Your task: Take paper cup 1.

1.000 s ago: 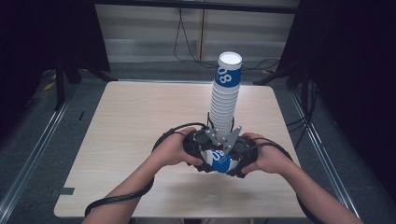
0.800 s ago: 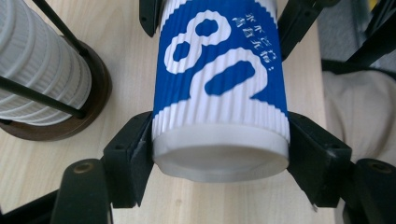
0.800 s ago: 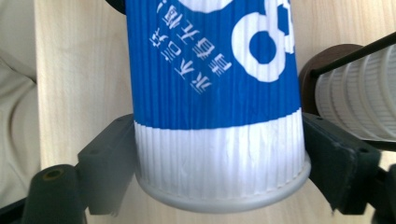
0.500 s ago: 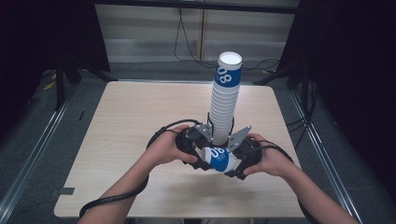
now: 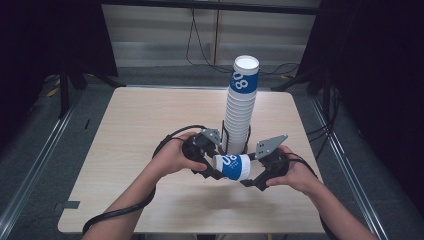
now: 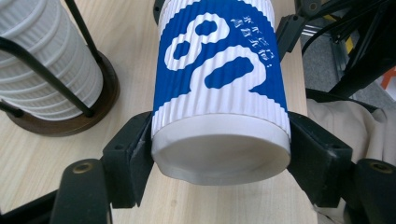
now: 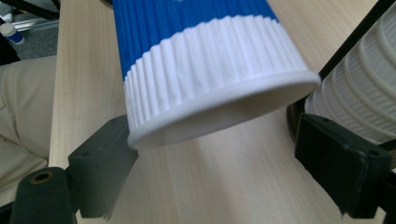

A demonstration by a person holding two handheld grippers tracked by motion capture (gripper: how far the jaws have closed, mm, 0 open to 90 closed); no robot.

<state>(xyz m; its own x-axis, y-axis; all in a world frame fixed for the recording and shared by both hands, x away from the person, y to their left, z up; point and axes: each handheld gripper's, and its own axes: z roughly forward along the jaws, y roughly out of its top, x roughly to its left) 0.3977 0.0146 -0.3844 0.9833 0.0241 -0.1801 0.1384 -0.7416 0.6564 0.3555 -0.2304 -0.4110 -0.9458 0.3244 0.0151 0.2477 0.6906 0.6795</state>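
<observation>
Left claw (image 6: 219,172) clamped on the closed bottom end of the blue-and-white cup (image 5: 231,167), lying sideways above the bench (image 5: 135,130), toward its near edge. Right claw (image 7: 215,168) spread wide around the cup's open rim, one jaw touching, the other apart. Just behind, the stack of cups (image 5: 240,110) upright in its holder (image 6: 70,116).

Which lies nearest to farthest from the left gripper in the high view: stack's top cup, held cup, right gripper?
1. Held cup, in the left gripper's jaws.
2. Right gripper, at the cup's other end.
3. Stack's top cup, high behind.
</observation>
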